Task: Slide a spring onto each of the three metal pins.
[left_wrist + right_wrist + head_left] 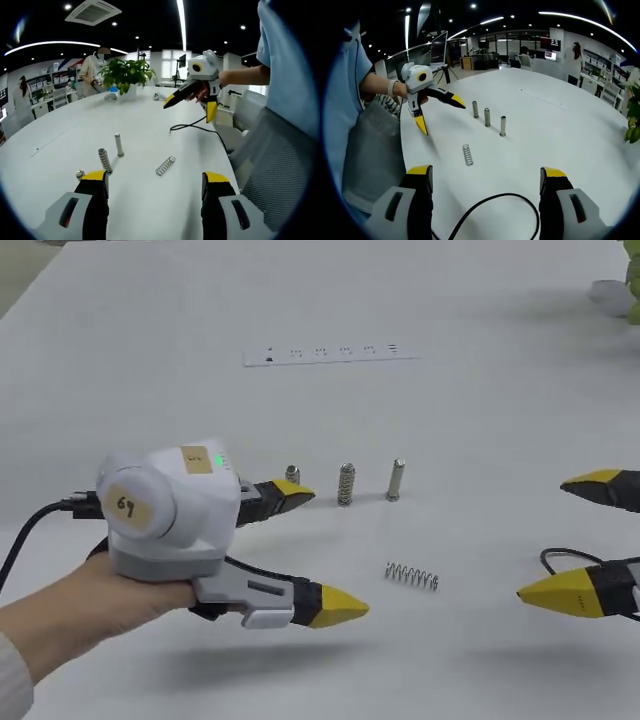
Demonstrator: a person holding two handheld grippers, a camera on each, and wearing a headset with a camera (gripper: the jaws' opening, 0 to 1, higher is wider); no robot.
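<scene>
— White desk [480, 410] spreads across the head view, with a flat white power strip [330, 354] at 12 o'clock. Where are the pins?
— In a row mid-frame. A bare silver metal pin [396, 480] stands at the 3 o'clock end. The middle pin with a spring on it [345, 483] is beside that. The short end pin [292, 475] is at 9 o'clock, just behind a fingertip of the left gripper [333, 550].
— And the loose silver coil spring [412, 576]?
— Flat on the desk at 6 o'clock from the bare pin, apart from both grippers. The left gripper's yellow-tipped fingers are spread wide around nothing. The right gripper [543, 538] enters at 3 o'clock, equally wide and empty, with a black cable [560, 555] by it.
— Left gripper view?
— Office room, green potted plant [127, 74] at 11 o'clock. Its fingers [95, 176] gape. The loose spring [165, 165] lies beyond them and the pins stand at 10 o'clock. The right gripper [189, 112] hangs at 1 o'clock.
— Right gripper view?
— Its fingers [420, 172] stand far apart, and the cable [500, 200] loops between them. The loose spring [467, 154] lies at 12 o'clock. The end pin [475, 109] and middle pin [487, 117] both look coiled, and the bare pin [503, 126] is plain. The left gripper [443, 118] is at 10 o'clock.
</scene>
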